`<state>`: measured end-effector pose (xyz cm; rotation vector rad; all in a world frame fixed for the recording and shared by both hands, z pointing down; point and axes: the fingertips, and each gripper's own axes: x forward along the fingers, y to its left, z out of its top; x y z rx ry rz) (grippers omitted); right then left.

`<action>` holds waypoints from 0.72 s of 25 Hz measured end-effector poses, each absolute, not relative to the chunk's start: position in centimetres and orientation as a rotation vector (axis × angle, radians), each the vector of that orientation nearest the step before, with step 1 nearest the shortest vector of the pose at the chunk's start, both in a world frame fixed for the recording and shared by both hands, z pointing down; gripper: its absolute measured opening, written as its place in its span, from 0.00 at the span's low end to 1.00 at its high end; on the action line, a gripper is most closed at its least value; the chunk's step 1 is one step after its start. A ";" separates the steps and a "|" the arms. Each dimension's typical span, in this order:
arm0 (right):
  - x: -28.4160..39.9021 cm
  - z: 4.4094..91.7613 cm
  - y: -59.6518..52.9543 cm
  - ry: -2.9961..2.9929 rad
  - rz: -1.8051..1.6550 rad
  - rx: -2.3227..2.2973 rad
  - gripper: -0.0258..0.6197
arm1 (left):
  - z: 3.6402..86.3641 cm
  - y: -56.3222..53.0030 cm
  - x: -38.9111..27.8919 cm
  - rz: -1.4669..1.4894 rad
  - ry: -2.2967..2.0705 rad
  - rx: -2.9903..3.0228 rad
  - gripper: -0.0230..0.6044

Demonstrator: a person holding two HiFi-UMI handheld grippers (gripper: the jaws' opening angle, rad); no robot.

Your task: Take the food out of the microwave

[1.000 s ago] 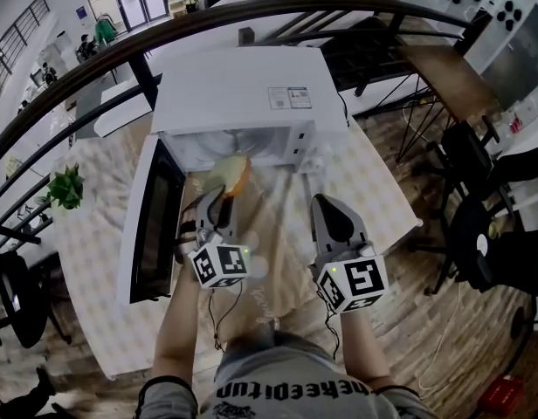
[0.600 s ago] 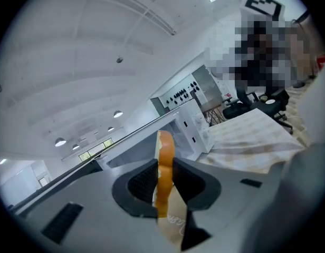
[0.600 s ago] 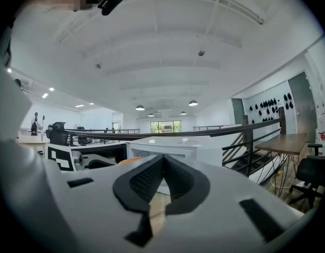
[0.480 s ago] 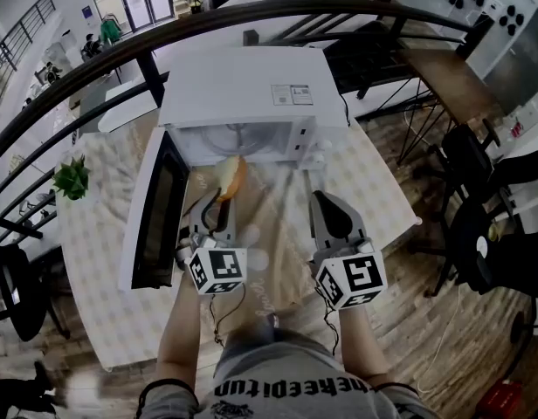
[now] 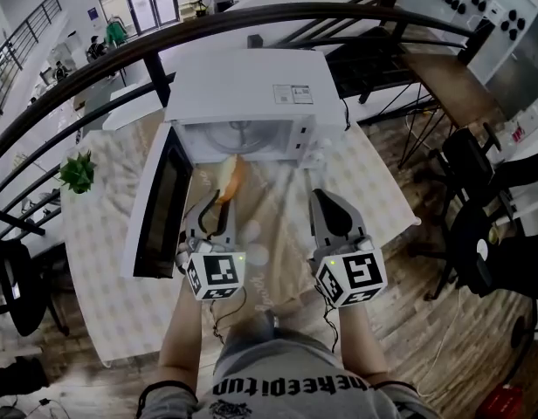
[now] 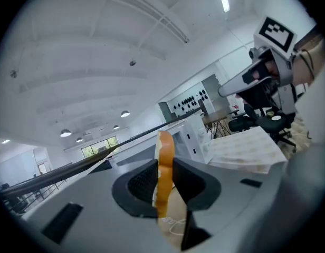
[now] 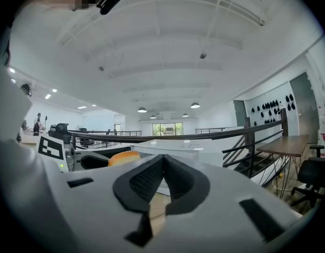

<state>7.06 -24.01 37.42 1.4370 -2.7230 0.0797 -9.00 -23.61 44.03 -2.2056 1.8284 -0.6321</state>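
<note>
The white microwave (image 5: 251, 90) stands at the back of the table with its door (image 5: 160, 203) swung open to the left. My left gripper (image 5: 218, 204) is shut on a piece of golden-brown bread (image 5: 231, 178), held in the air just in front of the oven's mouth. In the left gripper view the bread (image 6: 164, 165) stands on edge, pinched between the black pads of the left gripper (image 6: 165, 182). My right gripper (image 5: 327, 202) hovers to the right of it, shut and empty. In the right gripper view the right gripper's (image 7: 163, 165) pads meet, and the bread (image 7: 124, 157) shows at the left.
A glass turntable (image 5: 240, 134) lies inside the oven. The table (image 5: 99, 260) has a pale patterned cloth, with a small green plant (image 5: 79, 171) at its left edge. A dark curved railing (image 5: 155, 64) runs behind it. Chairs (image 5: 479, 177) stand to the right on the wooden floor.
My left gripper has drawn back from the oven's mouth and risen with the bread in it, rolling so the bread stands more on edge. The right gripper has barely moved.
</note>
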 end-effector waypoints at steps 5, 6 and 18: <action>7.2 37.0 -23.2 -2.728 0.067 1.429 0.05 | 42.9 -22.2 -9.1 -0.562 1.868 -2.238 0.16; 7.2 37.0 -23.0 -2.729 0.065 1.428 0.05 | 42.6 -21.9 -9.2 -0.548 1.878 -2.244 0.16; 7.5 36.3 -21.2 -2.729 0.044 1.417 0.05 | 39.1 -18.7 -10.5 -0.304 1.991 -2.263 0.16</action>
